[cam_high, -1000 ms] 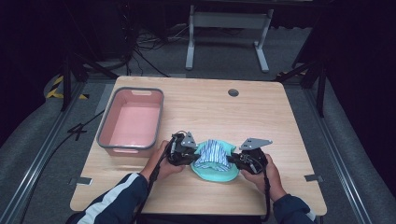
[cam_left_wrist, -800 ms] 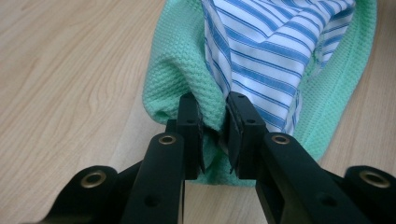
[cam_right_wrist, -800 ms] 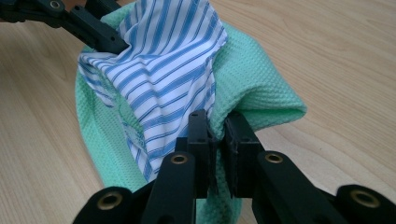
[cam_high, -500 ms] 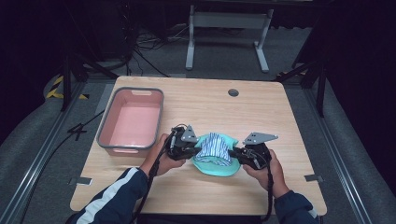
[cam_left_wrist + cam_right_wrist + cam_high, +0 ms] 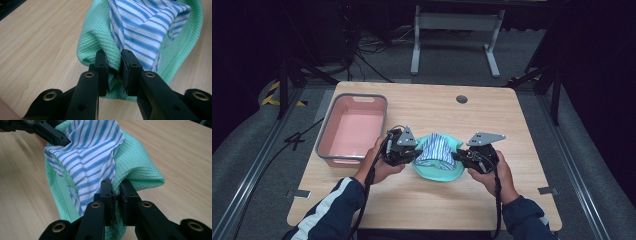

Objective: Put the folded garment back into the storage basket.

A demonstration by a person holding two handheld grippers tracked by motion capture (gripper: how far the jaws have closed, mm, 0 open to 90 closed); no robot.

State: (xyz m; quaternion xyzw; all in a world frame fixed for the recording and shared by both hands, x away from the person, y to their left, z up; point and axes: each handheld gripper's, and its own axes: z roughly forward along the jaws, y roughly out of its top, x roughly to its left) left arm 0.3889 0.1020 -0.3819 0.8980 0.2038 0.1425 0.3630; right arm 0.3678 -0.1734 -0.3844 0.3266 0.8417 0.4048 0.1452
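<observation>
A mint green waffle cloth (image 5: 439, 171) lies near the middle of the wooden table (image 5: 427, 205), with a blue and white striped cloth (image 5: 434, 150) bunched on top of it. My left gripper (image 5: 412, 156) pinches the green cloth's left side; its jaws are shut on a fold of the green cloth (image 5: 100, 42) right beside the striped cloth (image 5: 147, 27). My right gripper (image 5: 458, 158) pinches the right side, jaws shut on the green cloth (image 5: 136, 167) next to the striped cloth (image 5: 87, 157). Both edges are lifted a little, cupping the striped cloth.
A pink plastic basin (image 5: 353, 129) with a grey rim stands on the table's left side, close to my left hand. A round cable hole (image 5: 461, 99) is at the table's far side. Bare wood lies in front of the cloths.
Both grippers have drawn slightly nearer to the person with the cloth bundle between them. The green cloth's sides are gathered up more around the striped cloth.
</observation>
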